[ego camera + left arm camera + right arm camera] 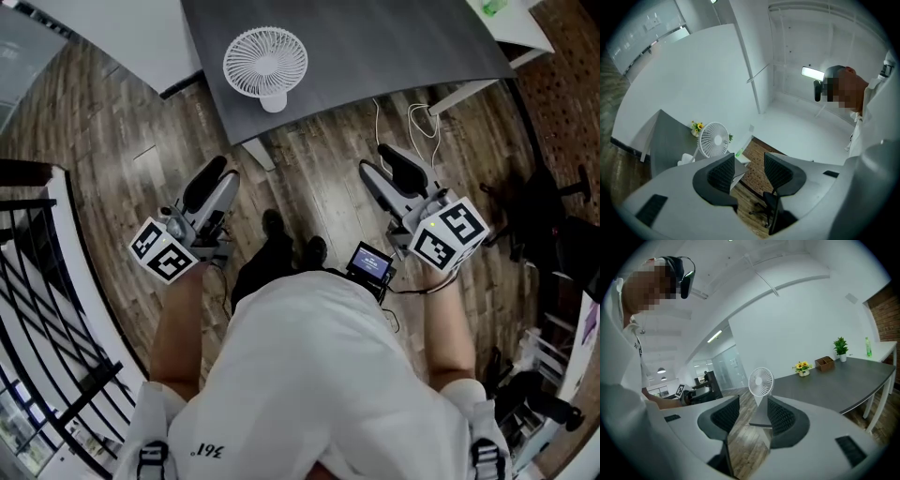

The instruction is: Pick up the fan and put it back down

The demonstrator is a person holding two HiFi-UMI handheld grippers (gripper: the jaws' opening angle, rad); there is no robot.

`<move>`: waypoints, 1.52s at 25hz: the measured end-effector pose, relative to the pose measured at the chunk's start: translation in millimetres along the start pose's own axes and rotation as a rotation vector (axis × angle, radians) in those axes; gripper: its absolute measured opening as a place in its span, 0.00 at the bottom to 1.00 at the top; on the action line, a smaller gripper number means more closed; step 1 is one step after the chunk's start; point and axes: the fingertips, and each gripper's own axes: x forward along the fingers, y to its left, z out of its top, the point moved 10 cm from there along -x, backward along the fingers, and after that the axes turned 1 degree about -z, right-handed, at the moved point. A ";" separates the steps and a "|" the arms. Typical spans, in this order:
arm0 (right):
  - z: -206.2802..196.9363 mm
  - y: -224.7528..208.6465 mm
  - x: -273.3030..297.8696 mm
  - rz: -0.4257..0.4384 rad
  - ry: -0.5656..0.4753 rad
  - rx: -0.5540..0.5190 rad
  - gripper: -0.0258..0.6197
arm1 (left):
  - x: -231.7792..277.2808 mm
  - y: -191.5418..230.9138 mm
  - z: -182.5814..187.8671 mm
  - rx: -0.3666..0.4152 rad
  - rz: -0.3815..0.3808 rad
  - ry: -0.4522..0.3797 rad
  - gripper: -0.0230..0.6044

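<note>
A small white fan [265, 64] stands upright near the front corner of the dark grey table [375, 37]. It also shows as the fan [714, 139] in the left gripper view and the fan [761, 382] in the right gripper view, some way ahead of both sets of jaws. My left gripper [214, 183] and right gripper [389, 167] hover over the wooden floor short of the table. Both stand open with nothing between their jaws.
A white table leg [259, 153] and cables [422, 120] lie near the table's front edge. A black railing [42, 309] runs at the left. A black office chair [769, 206] stands beyond the table, with a flower pot [803, 368], a box [825, 363] and a plant [841, 348] on the tabletop.
</note>
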 end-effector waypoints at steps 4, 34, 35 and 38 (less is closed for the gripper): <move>-6.1 -0.3 -6.4 0.035 0.008 -0.001 0.30 | -9.3 -16.6 -12.2 -0.005 0.033 -0.006 0.34; 9.6 41.8 93.8 -0.095 -0.012 0.001 0.30 | -23.5 72.7 54.8 -0.020 -0.089 0.102 0.35; 9.8 44.2 94.2 -0.104 -0.016 0.000 0.30 | -23.0 74.4 55.3 -0.022 -0.098 0.110 0.34; 9.6 52.1 93.3 -0.130 -0.023 -0.006 0.30 | -21.6 77.1 55.3 -0.025 -0.123 0.137 0.34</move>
